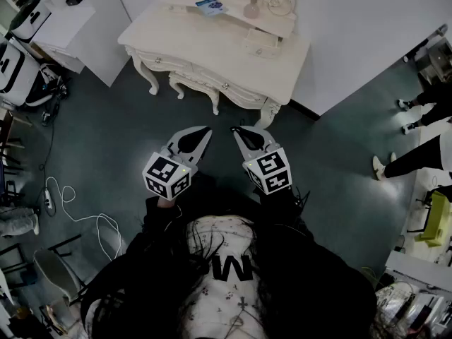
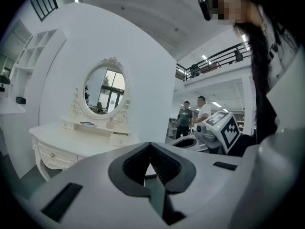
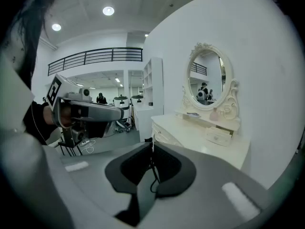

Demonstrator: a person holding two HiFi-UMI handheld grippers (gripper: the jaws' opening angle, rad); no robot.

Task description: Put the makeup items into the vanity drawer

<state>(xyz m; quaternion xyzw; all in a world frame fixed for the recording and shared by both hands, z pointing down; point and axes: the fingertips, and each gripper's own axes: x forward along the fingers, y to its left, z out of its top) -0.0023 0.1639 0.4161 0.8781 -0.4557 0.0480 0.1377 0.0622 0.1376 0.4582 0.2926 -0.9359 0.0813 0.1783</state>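
- Left gripper (image 1: 200,134) and right gripper (image 1: 240,131) hang side by side over the dark floor (image 1: 113,133), each with jaws closed tip to tip on nothing.
- Ahead, well apart from them, the cream vanity (image 1: 212,48) stands against the white wall, its long axis across the head view and its shut front drawers (image 1: 224,87) facing the person.
- On its raised back shelf, under the oval mirror (image 3: 206,82), a blue packet (image 1: 210,6) lies flat and a pink bottle (image 1: 252,8) stands upright.
- A white cable (image 1: 78,214) loops on the floor at left.
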